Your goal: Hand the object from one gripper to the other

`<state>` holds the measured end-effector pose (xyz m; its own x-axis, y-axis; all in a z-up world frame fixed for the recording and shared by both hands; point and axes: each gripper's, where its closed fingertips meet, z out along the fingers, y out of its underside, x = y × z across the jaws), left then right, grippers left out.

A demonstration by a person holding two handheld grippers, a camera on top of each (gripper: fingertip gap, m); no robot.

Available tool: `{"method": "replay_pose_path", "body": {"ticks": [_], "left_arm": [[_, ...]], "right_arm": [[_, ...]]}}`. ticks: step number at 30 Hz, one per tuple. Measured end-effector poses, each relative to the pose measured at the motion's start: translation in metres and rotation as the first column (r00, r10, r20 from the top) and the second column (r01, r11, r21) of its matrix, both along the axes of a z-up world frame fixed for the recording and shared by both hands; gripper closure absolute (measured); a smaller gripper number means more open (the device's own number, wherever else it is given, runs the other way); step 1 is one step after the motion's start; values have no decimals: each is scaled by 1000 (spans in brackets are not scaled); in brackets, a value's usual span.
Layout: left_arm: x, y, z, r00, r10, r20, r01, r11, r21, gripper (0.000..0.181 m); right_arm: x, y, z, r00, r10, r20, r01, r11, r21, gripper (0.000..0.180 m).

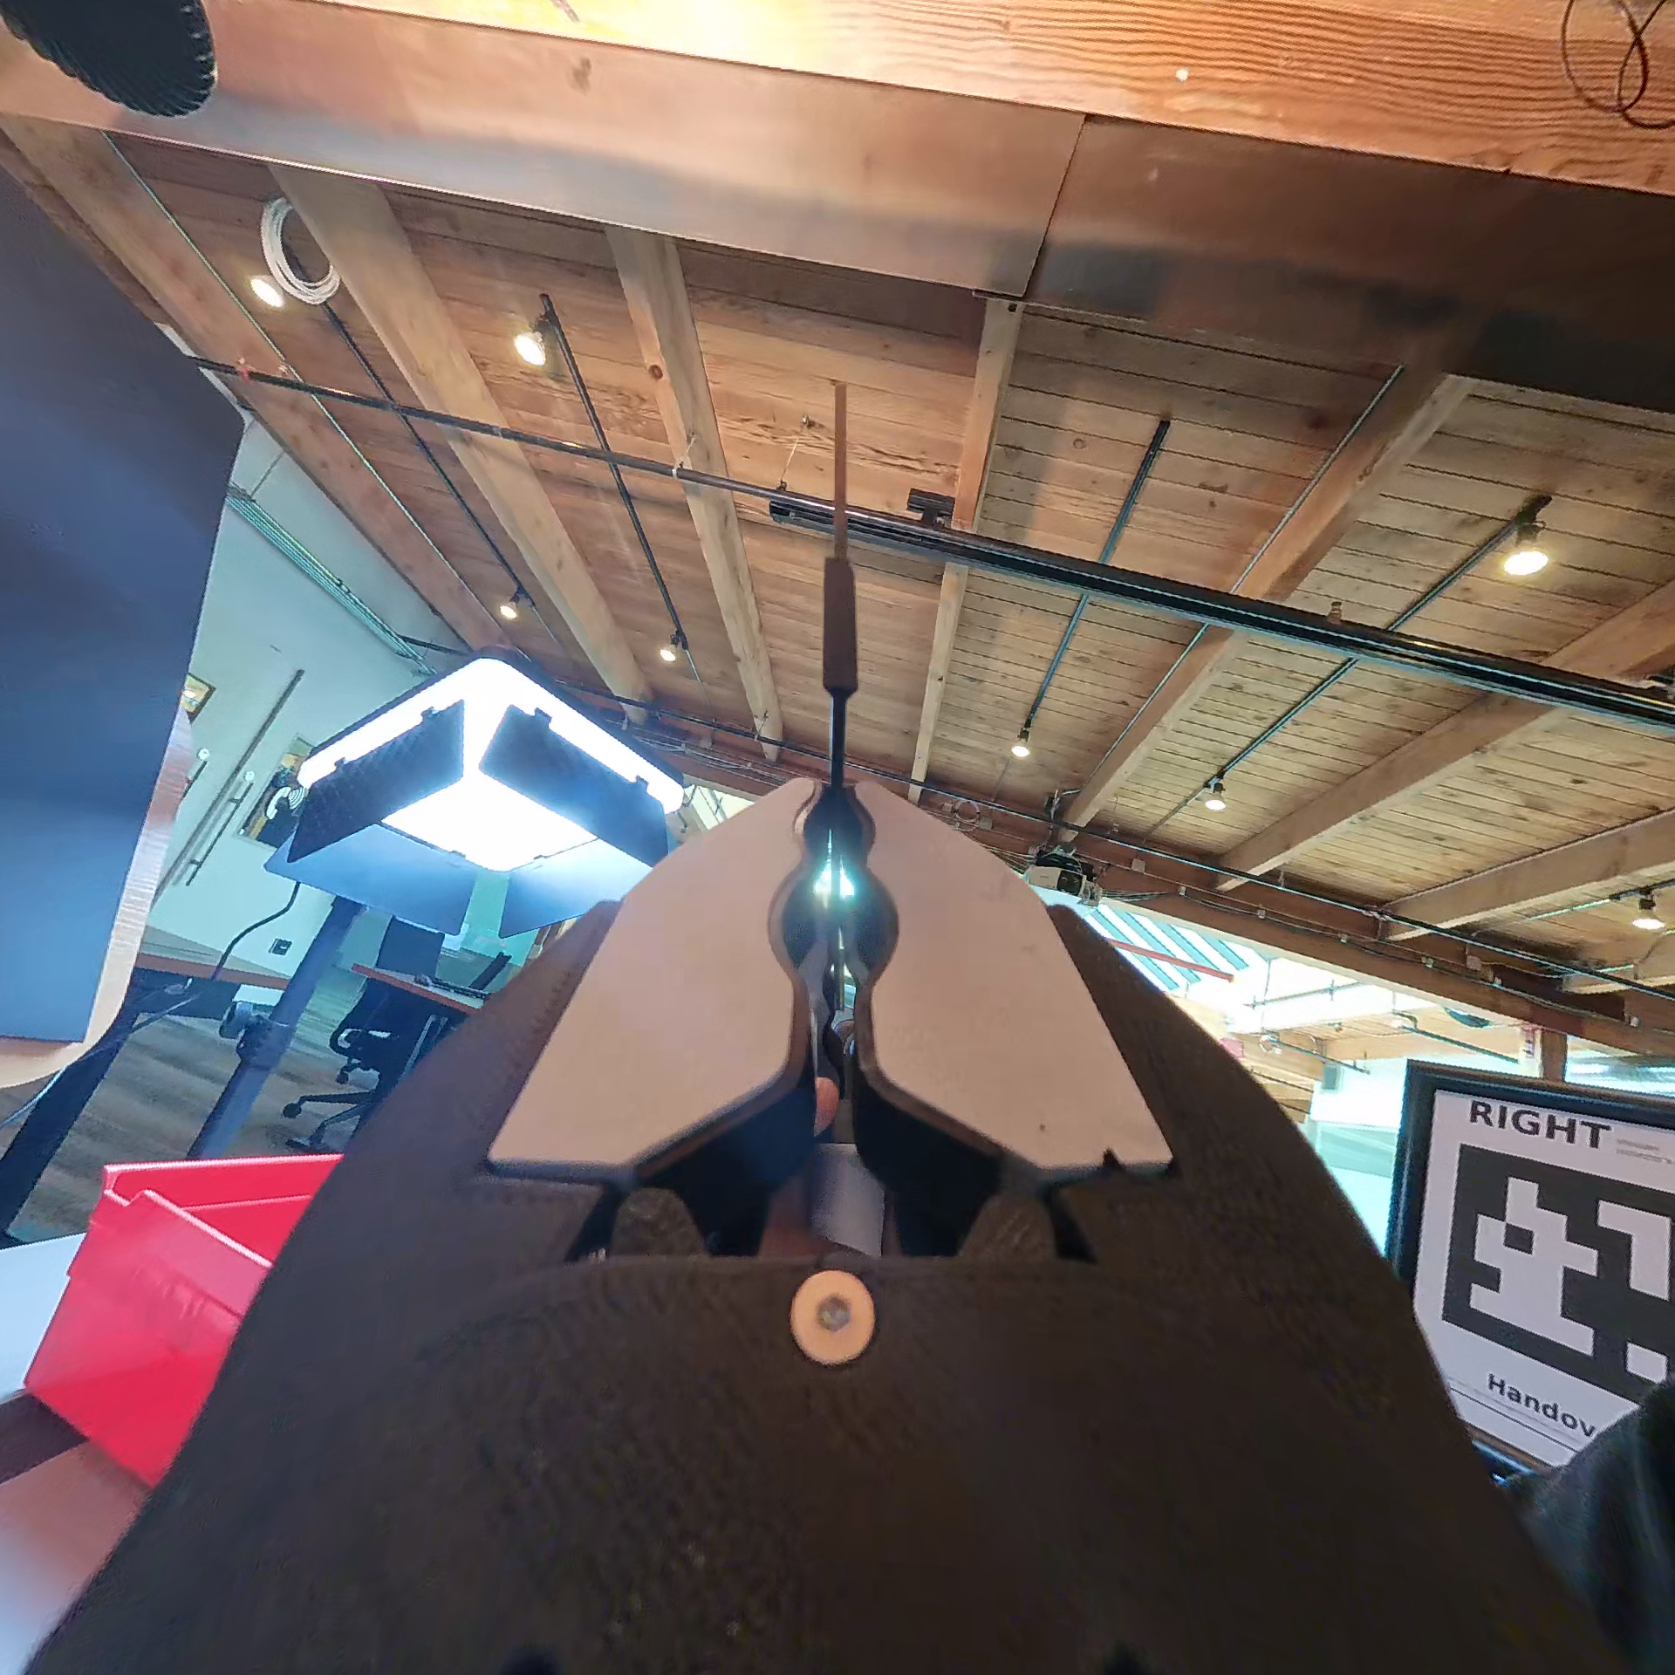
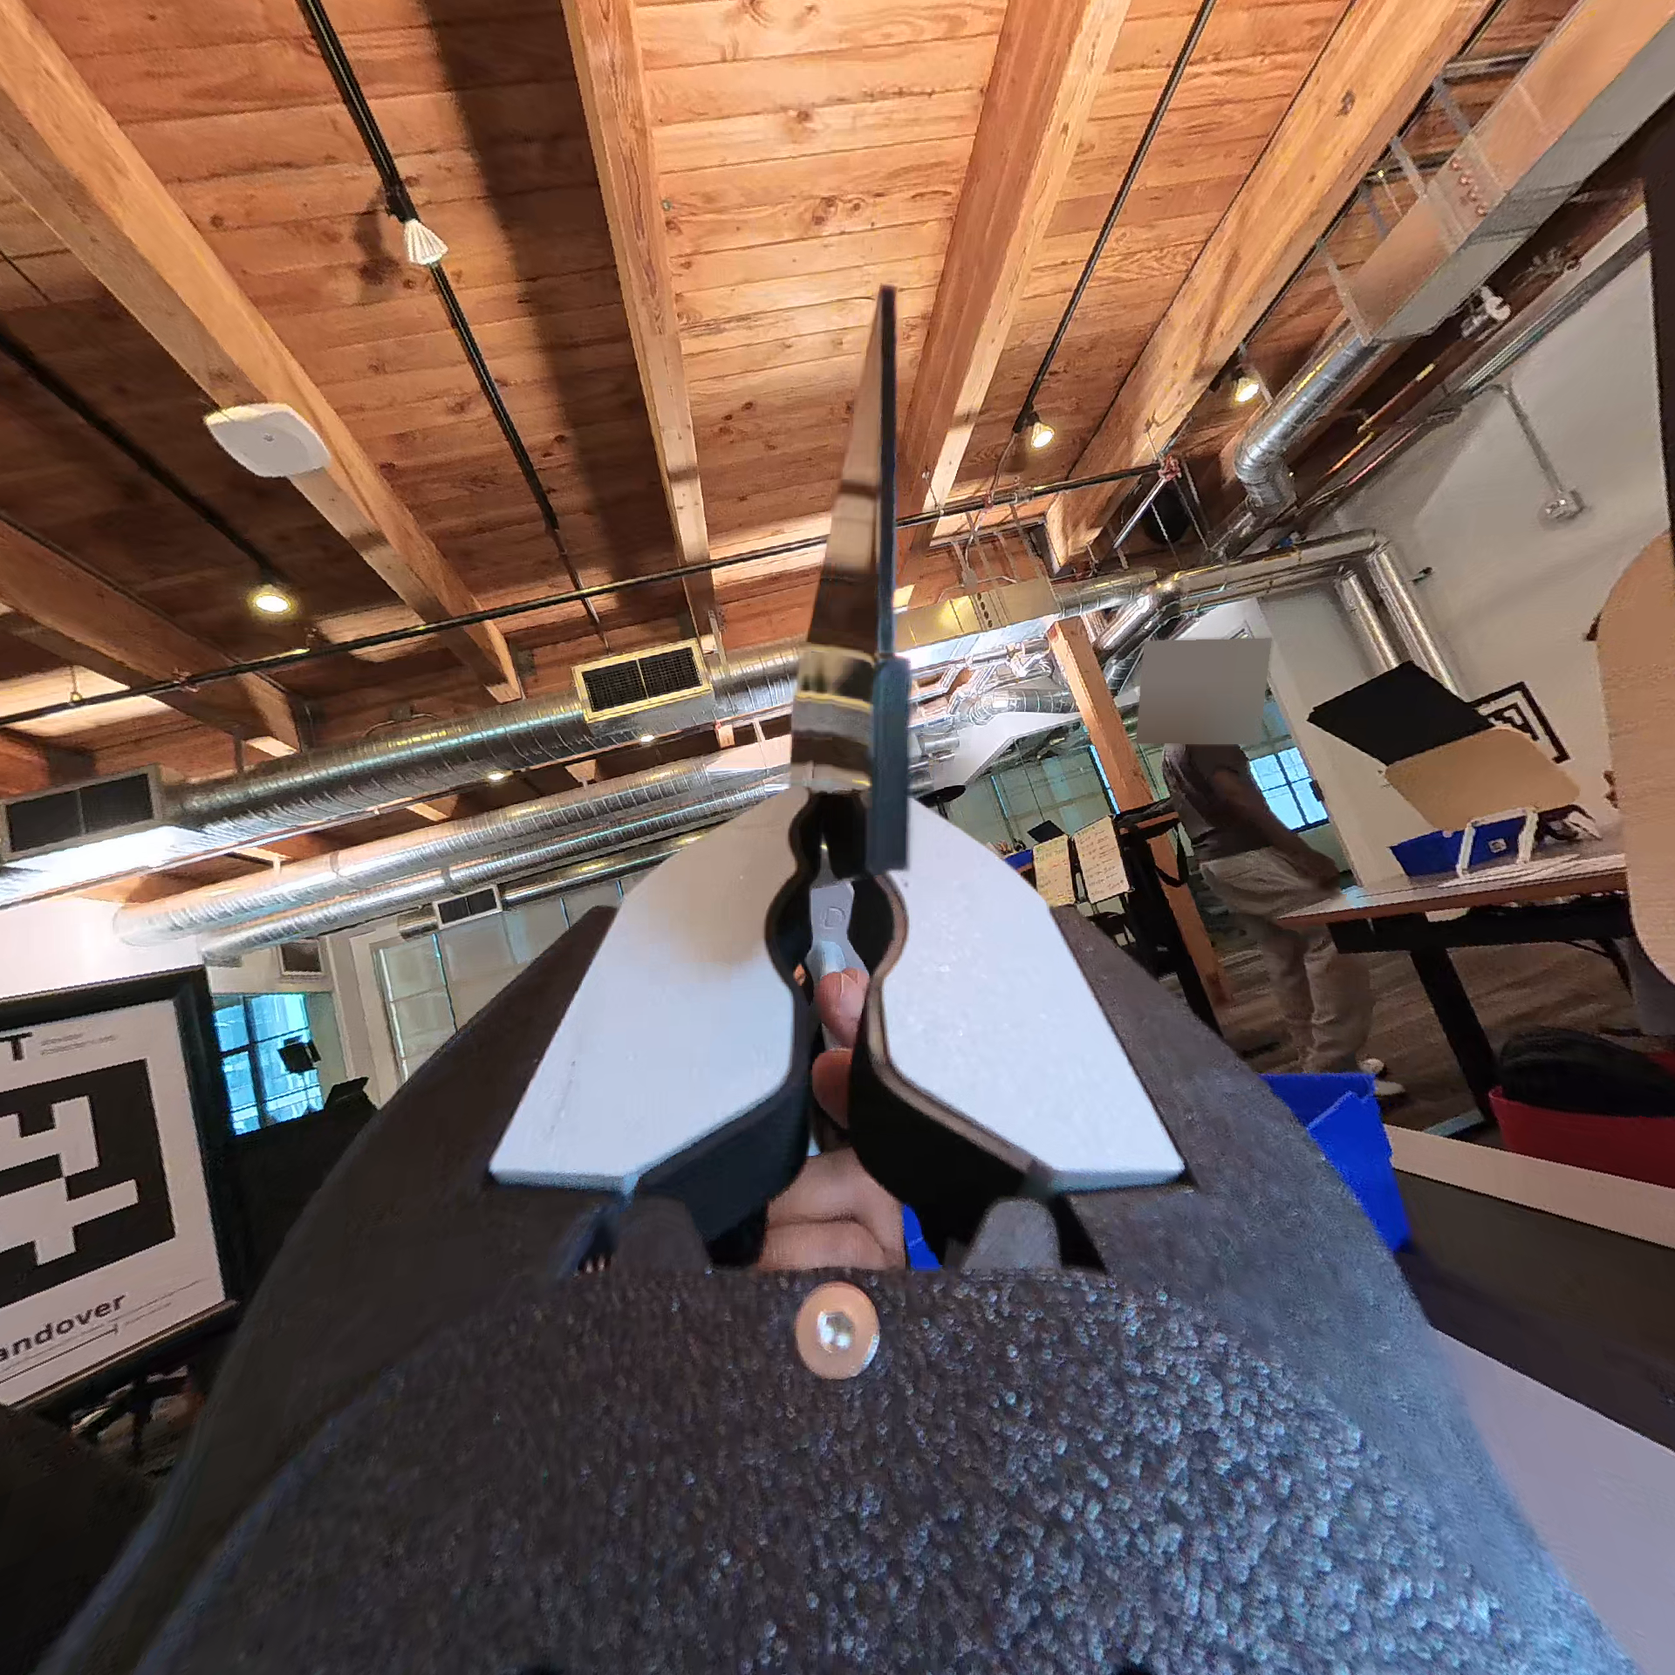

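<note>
Pointing up at a timber ceiling point(image 1: 1178, 544), both wrist views show closed fingers with something slim pinched between the tips.

The left wrist view alone shows a lit panel lamp point(image 1: 489, 779) at centre left, a red bin point(image 1: 172, 1269) at lower left and a framed marker sign point(image 1: 1541, 1251) at lower right. Only the right wrist view shows silver ducts point(image 2: 453, 779), a person point(image 2: 1269, 870) standing at a table point(image 2: 1495, 893) at the right edge, and a blue bin point(image 2: 1341, 1151).

The left gripper point(image 1: 838, 798) is closed on a thin tool point(image 1: 839, 625): a dark rod leaves the fingertips, thickens into a brown grip, then ends in a narrow pale strip. Its long axis runs straight up the frame centre, the tip toward the ceiling.

The right gripper point(image 2: 847, 807) is closed on a flat, shiny object point(image 2: 856, 562) seen nearly edge-on, with a dark strip along its right side. It rises from the fingertips, tapering to a point at upper centre, leaning slightly right. Whether both views show the same object cannot be told.
</note>
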<state>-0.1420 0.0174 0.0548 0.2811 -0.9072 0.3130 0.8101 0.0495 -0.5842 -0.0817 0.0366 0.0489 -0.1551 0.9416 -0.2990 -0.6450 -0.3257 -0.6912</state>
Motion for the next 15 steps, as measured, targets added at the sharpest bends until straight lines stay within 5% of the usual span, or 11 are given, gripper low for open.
{"method": "replay_pose_path", "body": {"ticks": [10,15], "left_arm": [[31,-6,-4,998,-44,-35,44,999,11,162],[29,3,-13,998,-35,-48,33,999,-42,180]], "right_arm": [[0,-6,0,997,63,-41,-64,997,-34,178],[-6,-6,-6,998,64,-25,-65,997,-45,178]]}}
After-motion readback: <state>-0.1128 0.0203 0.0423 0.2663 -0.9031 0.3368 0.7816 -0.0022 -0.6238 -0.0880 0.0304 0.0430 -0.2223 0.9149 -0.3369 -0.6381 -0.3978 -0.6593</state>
